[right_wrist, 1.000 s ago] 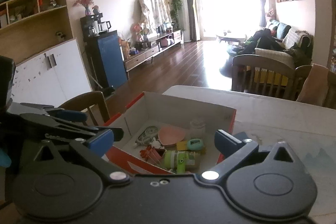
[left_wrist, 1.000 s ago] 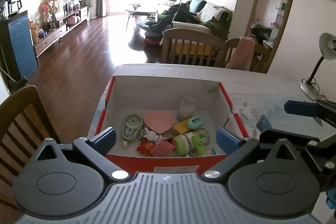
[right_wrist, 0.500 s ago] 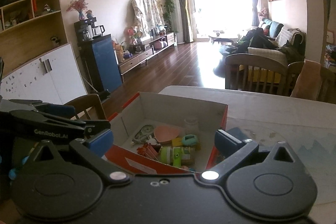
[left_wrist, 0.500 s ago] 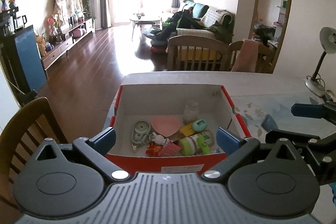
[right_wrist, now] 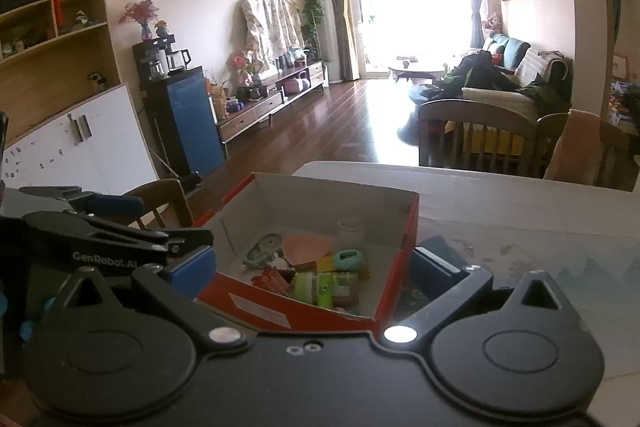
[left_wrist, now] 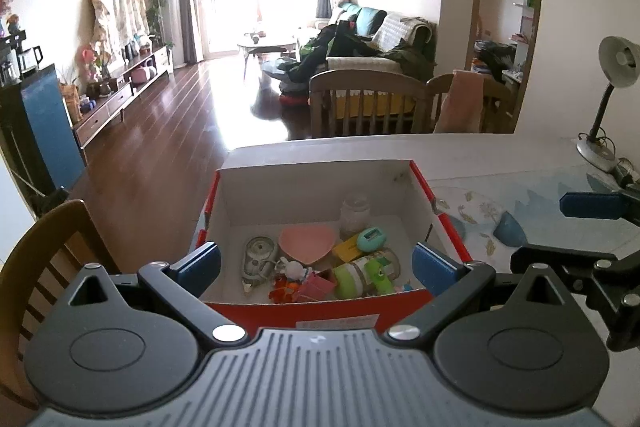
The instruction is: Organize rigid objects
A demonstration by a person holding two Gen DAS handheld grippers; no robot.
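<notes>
A red box with a white inside (left_wrist: 312, 183) (right_wrist: 408, 227) stands on the table. It holds several small things: a pink heart-shaped dish (left_wrist: 307, 243) (right_wrist: 306, 248), a clear jar (left_wrist: 354, 214), a teal gadget (left_wrist: 371, 238), a green bottle (left_wrist: 366, 274) (right_wrist: 320, 287) and a tape dispenser (left_wrist: 258, 259). My left gripper (left_wrist: 316, 265) is open and empty above the box's near edge. My right gripper (right_wrist: 312, 269) is open and empty, at the box's near right corner.
The box sits on a pale patterned table (left_wrist: 500, 183). A desk lamp (left_wrist: 608, 99) stands at the table's far right. A blue piece (left_wrist: 510, 227) lies right of the box. Wooden chairs stand at the near left (left_wrist: 44, 267) and behind the table (left_wrist: 364, 103).
Both grippers have tilted up and pulled back a little, so the box sits lower in both views. Both stay open and empty. The box's contents have not moved.
</notes>
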